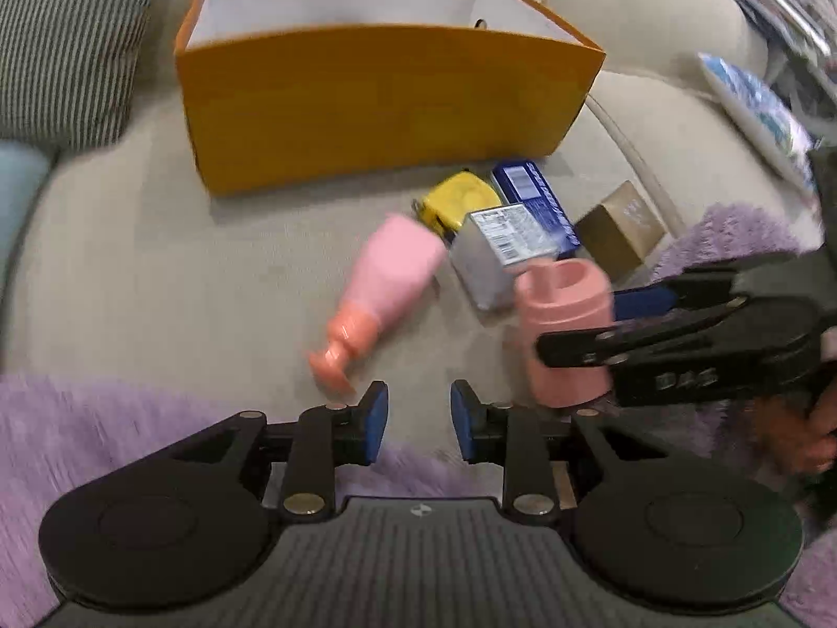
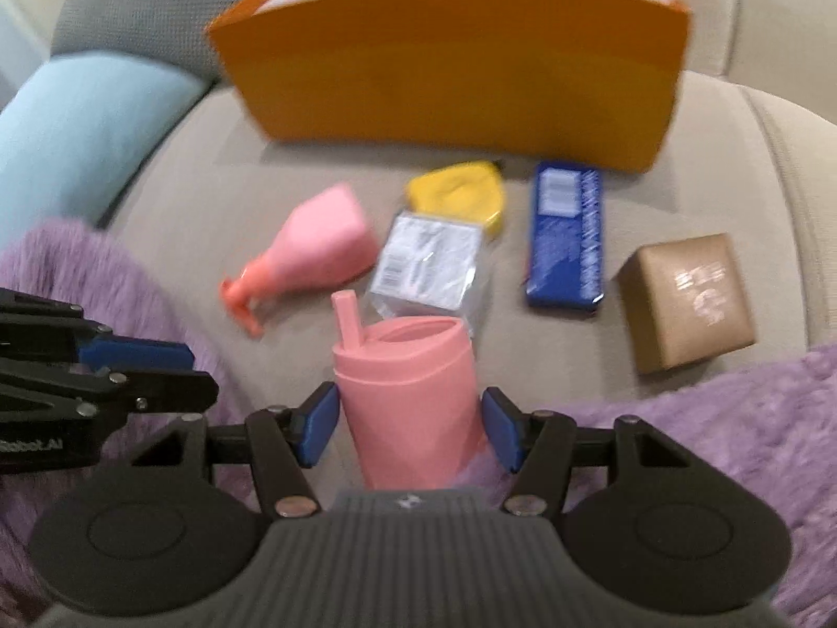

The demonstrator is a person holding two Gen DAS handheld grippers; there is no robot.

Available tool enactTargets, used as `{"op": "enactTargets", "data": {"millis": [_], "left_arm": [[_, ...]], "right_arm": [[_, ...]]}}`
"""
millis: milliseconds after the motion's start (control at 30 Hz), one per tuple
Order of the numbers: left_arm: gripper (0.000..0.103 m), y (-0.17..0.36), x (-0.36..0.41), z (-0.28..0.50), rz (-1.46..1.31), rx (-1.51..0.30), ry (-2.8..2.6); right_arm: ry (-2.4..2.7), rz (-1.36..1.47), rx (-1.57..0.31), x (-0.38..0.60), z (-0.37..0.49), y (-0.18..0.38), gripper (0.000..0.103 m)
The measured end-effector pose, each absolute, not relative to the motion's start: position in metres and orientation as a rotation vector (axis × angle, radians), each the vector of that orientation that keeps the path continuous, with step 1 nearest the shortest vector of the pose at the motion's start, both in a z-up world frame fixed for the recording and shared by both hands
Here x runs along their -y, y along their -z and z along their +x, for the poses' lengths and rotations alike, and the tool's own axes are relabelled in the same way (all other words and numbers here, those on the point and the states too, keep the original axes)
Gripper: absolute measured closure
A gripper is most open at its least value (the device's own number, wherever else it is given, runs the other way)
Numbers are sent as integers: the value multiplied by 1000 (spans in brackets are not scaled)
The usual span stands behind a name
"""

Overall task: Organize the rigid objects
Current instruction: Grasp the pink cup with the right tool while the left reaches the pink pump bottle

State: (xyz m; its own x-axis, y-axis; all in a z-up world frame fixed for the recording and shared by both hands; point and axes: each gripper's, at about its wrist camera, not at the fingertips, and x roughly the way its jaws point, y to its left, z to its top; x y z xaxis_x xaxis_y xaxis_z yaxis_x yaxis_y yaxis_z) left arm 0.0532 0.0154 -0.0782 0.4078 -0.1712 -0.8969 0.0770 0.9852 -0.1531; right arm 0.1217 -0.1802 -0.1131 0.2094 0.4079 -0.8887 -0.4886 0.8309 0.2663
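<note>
A pink cup with a straw [image 2: 413, 392] stands upright between the blue pads of my right gripper [image 2: 410, 411], which is shut on its sides. In the left wrist view the cup [image 1: 567, 314] is held at the right by that gripper [image 1: 578, 325]. My left gripper [image 1: 418, 418] stands open with nothing between its pads, just short of the nozzle of a pink bottle [image 1: 387, 282] that lies on its side on the beige seat. The bottle [image 2: 319, 251] lies left of the cup, and behind everything stands an orange box [image 1: 387, 104] with an open top.
Beyond the cup lie a yellow tape measure [image 2: 460, 193], a silver carton [image 2: 429, 267], a blue carton [image 2: 567, 240] and a brown box [image 2: 690, 298]. A purple fluffy blanket [image 2: 706, 418] covers the near edge. A striped cushion [image 1: 68, 47] and a light-blue cushion [image 2: 78, 141] sit left.
</note>
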Motion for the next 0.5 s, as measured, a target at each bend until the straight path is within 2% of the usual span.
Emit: {"op": "enactTargets", "data": {"millis": [133, 267, 500], "left_arm": [[63, 84, -13, 73, -7, -1127, 178], [51, 91, -12, 94, 31, -1104, 183], [45, 113, -7, 121, 58, -1156, 203]], "right_arm": [[-596, -53, -1191, 184, 136, 112, 42], [-594, -9, -1208, 185, 151, 113, 42], [-596, -32, -1224, 185, 154, 117, 42]]}}
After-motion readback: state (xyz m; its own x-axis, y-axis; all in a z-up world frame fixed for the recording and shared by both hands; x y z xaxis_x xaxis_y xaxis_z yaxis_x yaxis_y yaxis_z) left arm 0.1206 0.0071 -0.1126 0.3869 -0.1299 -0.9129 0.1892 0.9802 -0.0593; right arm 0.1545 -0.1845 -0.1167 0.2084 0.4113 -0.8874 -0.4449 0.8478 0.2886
